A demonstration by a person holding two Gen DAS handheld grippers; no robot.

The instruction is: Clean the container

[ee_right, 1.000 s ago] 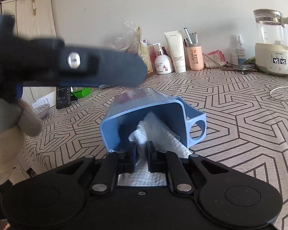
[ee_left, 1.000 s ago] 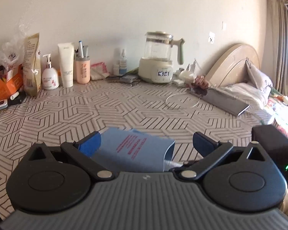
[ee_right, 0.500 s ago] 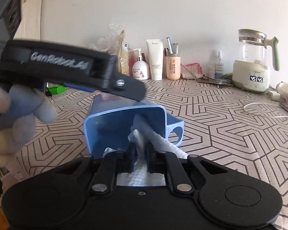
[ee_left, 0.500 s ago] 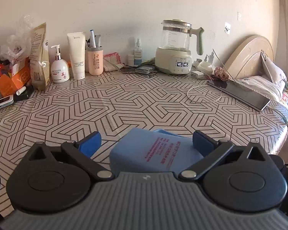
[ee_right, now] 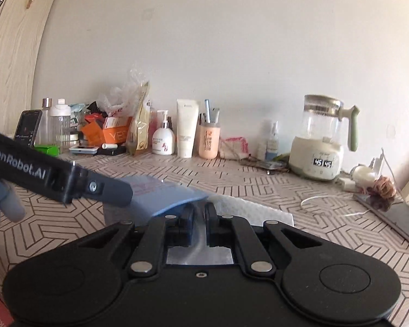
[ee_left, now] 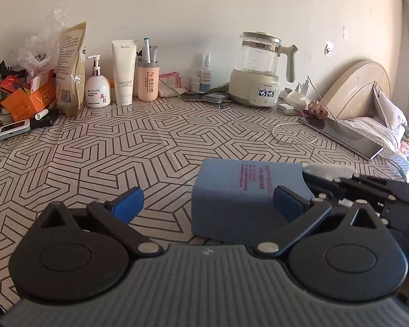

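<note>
Scene: a table (ee_left: 155, 147) with a black-and-white geometric cloth, toiletries and a kettle (ee_left: 261, 79) lined up along the wall behind.
Container: a blue plastic container (ee_left: 240, 199) with red print lies on its side on the table, near the front edge, its mouth turned toward the right gripper.
Left gripper: the left gripper (ee_left: 207, 199) has its jaws spread wide; the container lies between them toward the right pad, and neither pad looks to be pressing on it.
Right gripper: the right gripper (ee_right: 197, 212) has its jaws nearly together and easing apart a little, with a white paper towel (ee_right: 256, 211) pinched between them; the towel spreads out just beside the container's rim.
Step in hand: probably wiping the inside of the container with the towel.
Doing it well: close the left jaws on the container's flat sides first, so it cannot slide on the cloth.
Towel: keep a firm pinch, since a loosening grip could leave the towel behind inside.
Wiping: push the wad along the walls into the far corners, then draw it out straight.
</note>
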